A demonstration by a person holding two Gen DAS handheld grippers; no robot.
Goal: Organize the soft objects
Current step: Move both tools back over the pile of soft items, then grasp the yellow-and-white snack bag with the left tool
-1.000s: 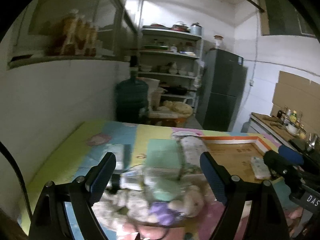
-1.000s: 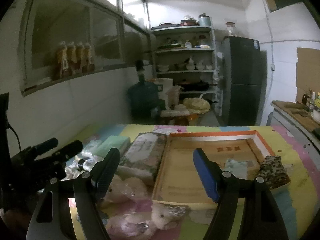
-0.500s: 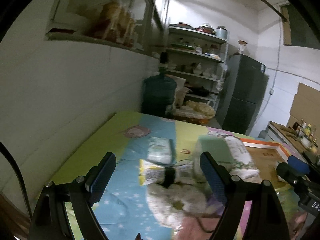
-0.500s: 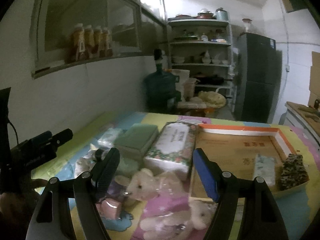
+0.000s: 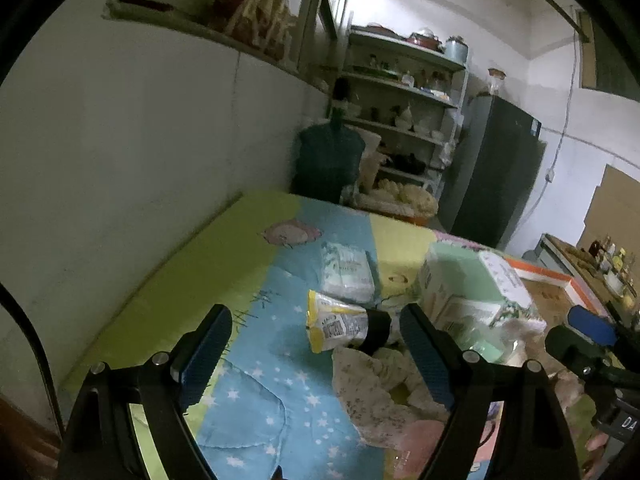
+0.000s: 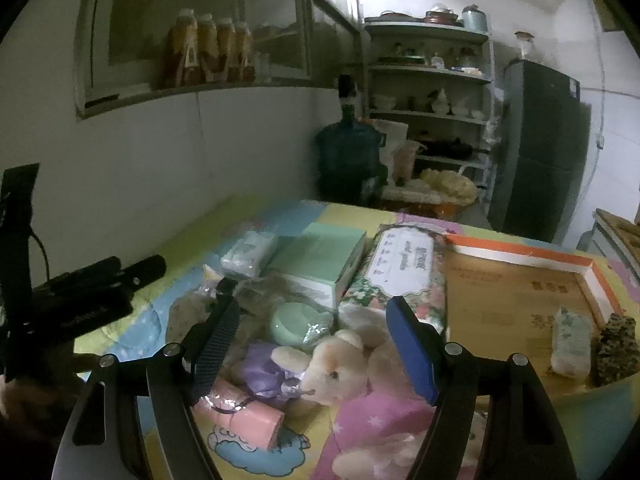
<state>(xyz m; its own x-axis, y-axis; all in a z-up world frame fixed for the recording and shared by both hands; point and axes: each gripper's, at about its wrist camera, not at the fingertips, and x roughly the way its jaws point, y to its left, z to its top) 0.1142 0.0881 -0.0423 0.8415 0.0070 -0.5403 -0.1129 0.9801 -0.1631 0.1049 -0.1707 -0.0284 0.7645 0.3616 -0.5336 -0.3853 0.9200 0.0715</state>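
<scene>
Now we hold both grippers wide, left gripper (image 5: 316, 344) over the yellow packet (image 5: 336, 326), right gripper (image 6: 316, 340) over the teddy (image 6: 340, 368), tray (image 6: 520, 256) just beside.

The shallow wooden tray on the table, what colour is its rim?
Orange outside, white inside, on the shallow wooden tray; clearest in the right wrist view.

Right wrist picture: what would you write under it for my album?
Open right gripper hovering over a teddy bear amid soft packs, beside a cardboard tray on a colorful mat.
</scene>
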